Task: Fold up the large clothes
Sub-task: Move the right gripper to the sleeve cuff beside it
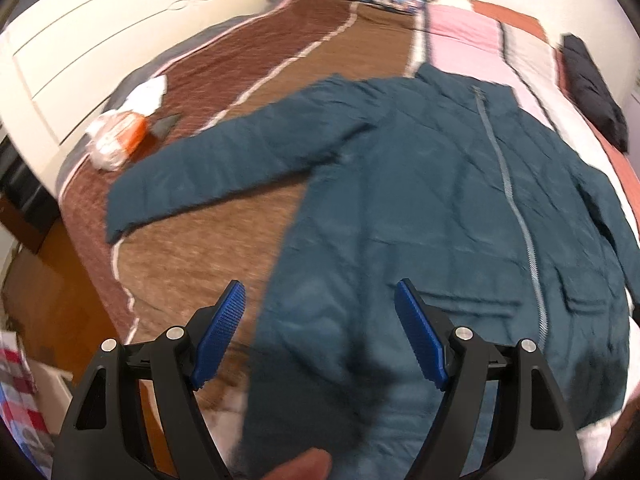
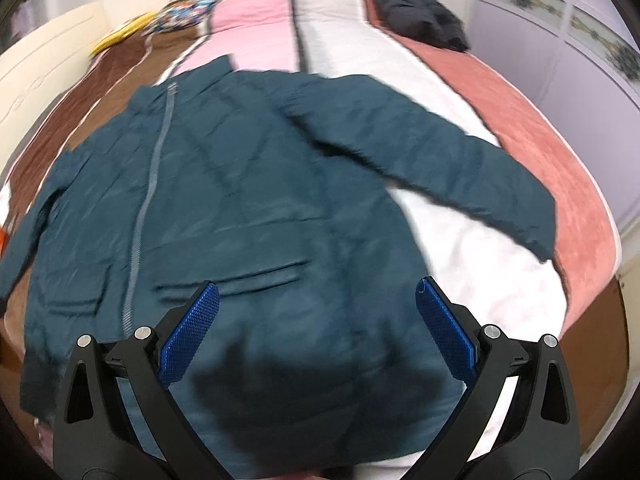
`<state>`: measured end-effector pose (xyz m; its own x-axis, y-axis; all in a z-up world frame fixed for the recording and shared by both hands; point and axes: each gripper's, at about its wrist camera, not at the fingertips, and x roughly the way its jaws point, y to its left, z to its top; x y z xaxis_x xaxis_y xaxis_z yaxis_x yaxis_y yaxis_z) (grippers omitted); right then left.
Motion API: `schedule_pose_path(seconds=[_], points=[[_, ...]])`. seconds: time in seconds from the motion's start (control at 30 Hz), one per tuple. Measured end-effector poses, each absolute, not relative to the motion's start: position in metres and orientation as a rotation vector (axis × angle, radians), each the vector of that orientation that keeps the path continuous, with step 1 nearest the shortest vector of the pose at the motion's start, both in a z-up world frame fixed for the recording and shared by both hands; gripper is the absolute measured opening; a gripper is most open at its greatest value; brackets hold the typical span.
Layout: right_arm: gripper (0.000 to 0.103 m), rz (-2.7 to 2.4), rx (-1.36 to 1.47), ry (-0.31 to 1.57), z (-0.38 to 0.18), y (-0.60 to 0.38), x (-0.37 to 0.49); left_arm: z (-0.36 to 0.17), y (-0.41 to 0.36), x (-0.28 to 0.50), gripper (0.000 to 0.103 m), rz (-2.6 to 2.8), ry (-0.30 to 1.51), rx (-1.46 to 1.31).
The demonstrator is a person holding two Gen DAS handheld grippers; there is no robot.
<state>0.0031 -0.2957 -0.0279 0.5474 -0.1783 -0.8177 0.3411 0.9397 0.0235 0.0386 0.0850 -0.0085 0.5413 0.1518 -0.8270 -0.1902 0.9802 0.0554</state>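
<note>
- The teal jacket [image 1: 432, 208] lies flat, zipped front up, on the striped bedspread [image 1: 192, 256]; its hem sits near the bed's close edge, with bare cover showing on both sides of the body.
- Its long axis runs from the hem by the cameras to the collar at the far end; both sleeves spread outward and toward the near side.
- A dark garment [image 2: 416, 8] lies well apart at the far right edge; a plastic bag [image 1: 116, 136] sits just beyond the left cuff.
- The left gripper [image 1: 320, 300] hangs over the jacket's left hem edge, blue pads spread wide, grasping nothing.
- The right gripper [image 2: 318, 300] hovers over the lower right panel near a pocket, equally spread and empty.
</note>
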Motion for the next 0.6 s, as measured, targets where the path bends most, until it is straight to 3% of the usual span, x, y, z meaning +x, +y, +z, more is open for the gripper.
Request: schedule_pose_path(seconds=[0.6], points=[[0.098,-0.529,0.42,0.873,-0.032,-0.434,-0.007,-0.021,0.168,0.079,0.076,0.373,0.979,-0.138]])
